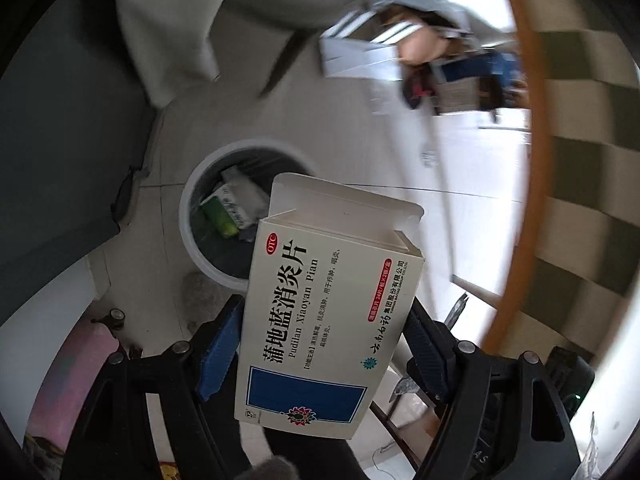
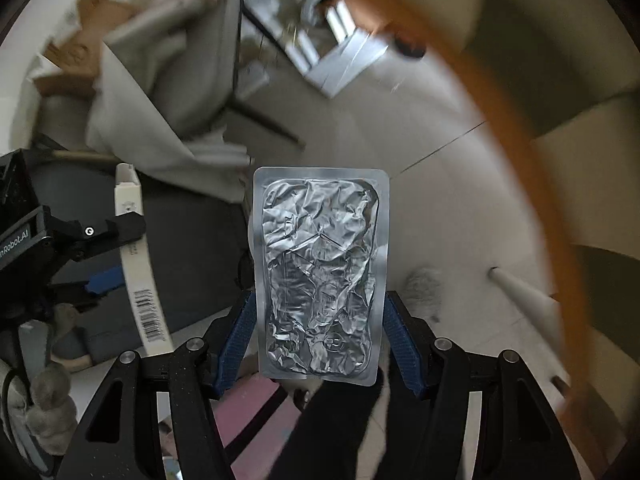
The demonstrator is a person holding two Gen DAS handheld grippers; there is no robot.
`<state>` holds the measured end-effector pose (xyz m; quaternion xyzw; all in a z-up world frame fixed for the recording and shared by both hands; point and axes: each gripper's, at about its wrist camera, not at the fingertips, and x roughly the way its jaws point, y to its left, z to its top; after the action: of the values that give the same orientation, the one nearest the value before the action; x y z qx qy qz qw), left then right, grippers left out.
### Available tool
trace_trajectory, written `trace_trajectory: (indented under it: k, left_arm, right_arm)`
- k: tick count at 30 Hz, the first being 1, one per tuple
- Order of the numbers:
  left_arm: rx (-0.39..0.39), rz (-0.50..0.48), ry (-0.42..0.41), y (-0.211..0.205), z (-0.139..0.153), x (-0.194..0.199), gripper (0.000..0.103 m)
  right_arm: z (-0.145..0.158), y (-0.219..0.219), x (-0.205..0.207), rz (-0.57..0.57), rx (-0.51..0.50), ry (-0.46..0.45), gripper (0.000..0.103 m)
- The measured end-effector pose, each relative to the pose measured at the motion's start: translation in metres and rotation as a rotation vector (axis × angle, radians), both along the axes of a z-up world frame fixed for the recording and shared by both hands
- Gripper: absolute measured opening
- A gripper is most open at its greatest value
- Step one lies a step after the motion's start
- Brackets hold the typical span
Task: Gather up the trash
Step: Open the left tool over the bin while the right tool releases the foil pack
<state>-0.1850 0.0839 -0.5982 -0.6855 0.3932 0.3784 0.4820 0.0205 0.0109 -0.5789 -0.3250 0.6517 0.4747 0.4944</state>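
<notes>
The box [image 1: 328,320] in my left tool [image 1: 324,344] reads "OTC" and "Pudilan Xiaoyan Pian" beside Chinese characters; that tool's body shows "nRobot.AI".

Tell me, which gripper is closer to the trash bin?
Left, as far as these views show. The left gripper holds the box right above the bin. The right gripper, gripping a foil pack, has no bin in its view.
</notes>
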Motion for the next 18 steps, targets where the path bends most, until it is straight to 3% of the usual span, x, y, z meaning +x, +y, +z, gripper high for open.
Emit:
trace_trajectory:
  k: [3,7,9,10,13,18]
  left_arm:
    - [-0.002,-0.011,0.046,0.000,-0.054,-0.008,0.096]
    - [0.011,-0.019,0.101,-0.002,-0.095,-0.021,0.096]
    - [0.033,-0.018,0.139,-0.004,-0.102,-0.030,0.096]
    - [0.065,-0.024,0.176,-0.005,-0.102,-0.035,0.096]
    - [0.117,-0.072,0.310,-0.011,-0.097,-0.042,0.096]
    - [0.139,-0.144,0.380,-0.022,-0.079,-0.039,0.096]
  right_arm:
    - [-0.077,0.015,-0.018,0.060,-0.012,0.029,0.066]
    - [-0.151,0.029,-0.033,0.116,-0.052,0.069,0.068]
    - [-0.175,0.032,-0.038,0.132,-0.055,0.068,0.092]
    - [-0.181,0.034,-0.040,0.131,-0.055,0.065,0.101]
    - [-0.190,0.034,-0.042,0.144,-0.070,0.007,0.101]
    - [-0.175,0.030,-0.039,0.156,-0.071,-0.082,0.101]
